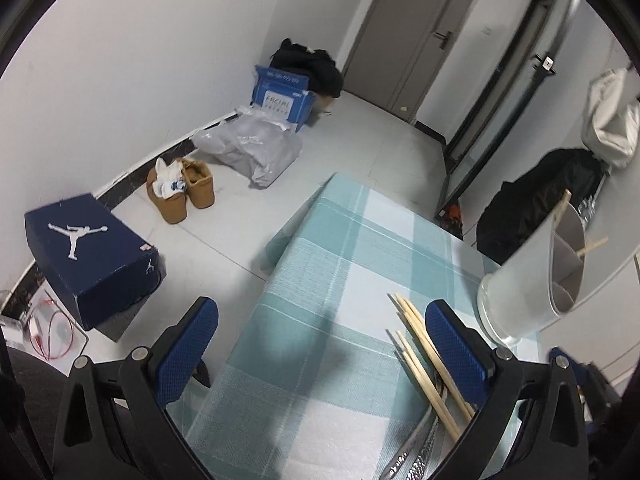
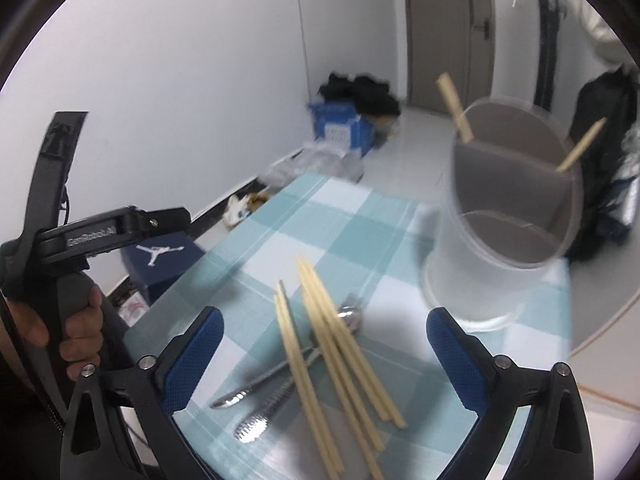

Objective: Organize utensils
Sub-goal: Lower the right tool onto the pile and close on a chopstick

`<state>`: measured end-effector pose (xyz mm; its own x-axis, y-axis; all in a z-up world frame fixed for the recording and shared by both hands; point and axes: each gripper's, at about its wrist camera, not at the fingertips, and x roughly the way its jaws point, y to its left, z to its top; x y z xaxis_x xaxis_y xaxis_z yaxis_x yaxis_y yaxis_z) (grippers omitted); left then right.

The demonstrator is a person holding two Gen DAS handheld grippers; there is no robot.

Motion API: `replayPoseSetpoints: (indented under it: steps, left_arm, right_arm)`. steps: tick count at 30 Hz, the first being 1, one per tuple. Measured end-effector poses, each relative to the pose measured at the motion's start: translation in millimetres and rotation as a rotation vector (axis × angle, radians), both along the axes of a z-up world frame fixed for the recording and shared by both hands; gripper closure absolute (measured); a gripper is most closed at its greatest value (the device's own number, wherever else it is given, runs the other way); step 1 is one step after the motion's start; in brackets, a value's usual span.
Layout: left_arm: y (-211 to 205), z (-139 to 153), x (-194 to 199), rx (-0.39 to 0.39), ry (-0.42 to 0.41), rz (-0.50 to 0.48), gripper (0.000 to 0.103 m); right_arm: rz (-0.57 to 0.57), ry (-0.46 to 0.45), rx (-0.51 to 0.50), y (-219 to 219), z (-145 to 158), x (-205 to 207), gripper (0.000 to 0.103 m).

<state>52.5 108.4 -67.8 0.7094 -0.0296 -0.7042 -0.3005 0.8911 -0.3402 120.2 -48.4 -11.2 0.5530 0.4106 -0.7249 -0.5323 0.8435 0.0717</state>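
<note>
Two chopsticks are already standing in the divided frosted holder, leaning against the rim in separate compartments, so the sorting is looking partly done and the rest is still lying loose. Right gripper is sitting with its blue pads spread wide and nothing between them being pressed; the loose pile is lying just ahead of and between the pads on the checked tablecloth: a bundle of wooden chopsticks crossing over a metal spoon and what is probably a fork (blur is hiding the head shape). Holder is standing ahead and to the right of this gripper, upright, near the pile but apart from it, so a short carry is all that is needed. Left gripper is also standing wide apart and empty, pointing down over the cloth's left part; from its camera the chopstick tips are lying just inside its right pad, holder further right. Person's hand is wrapping the left tool's handle off to the right gripper's left. My read: both are coming in for a pick, right one better lined up on the pile. Chopsticks are lying on top of the metal pieces, so taking those first is making sense; risk is dragging the spoon along or pinching several sticks unevenly, since they are fanning out toward the gripper.
</note>
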Motion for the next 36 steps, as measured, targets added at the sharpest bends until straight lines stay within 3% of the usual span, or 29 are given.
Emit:
replayPoseSetpoints:
  steps: [10, 19, 23, 28, 32, 36]
  left_arm:
    - [20.0, -14.7, 12.1, -0.153, 0.066, 0.032, 0.001]
    - [36.1, -20.7, 15.5, -0.253, 0.087, 0.054, 0.001]
    - [39.6, -20.8, 15.7, -0.279, 0.084, 0.053, 0.001]
    - [40.7, -20.6, 17.0, -0.299, 0.081, 0.048, 0.001]
    - [40.5, -19.8, 17.2, -0.301, 0.078, 0.045, 0.001]
    - [40.5, -19.3, 17.8, -0.301, 0.077, 0.045, 0.001]
  right_arm:
    - [0.089, 0.197, -0.084, 56.0, -41.8, 50.9, 0.043]
    - [0.134, 0.291, -0.121, 81.2, -63.7, 70.6, 0.062]
    - [0.144, 0.301, -0.129, 84.9, -66.2, 74.1, 0.062]
    - [0.169, 0.312, -0.147, 89.5, -69.4, 77.5, 0.081]
    - [0.176, 0.288, -0.164, 91.1, -66.5, 74.9, 0.082]
    - [0.202, 0.248, -0.216, 94.9, -68.0, 70.2, 0.096]
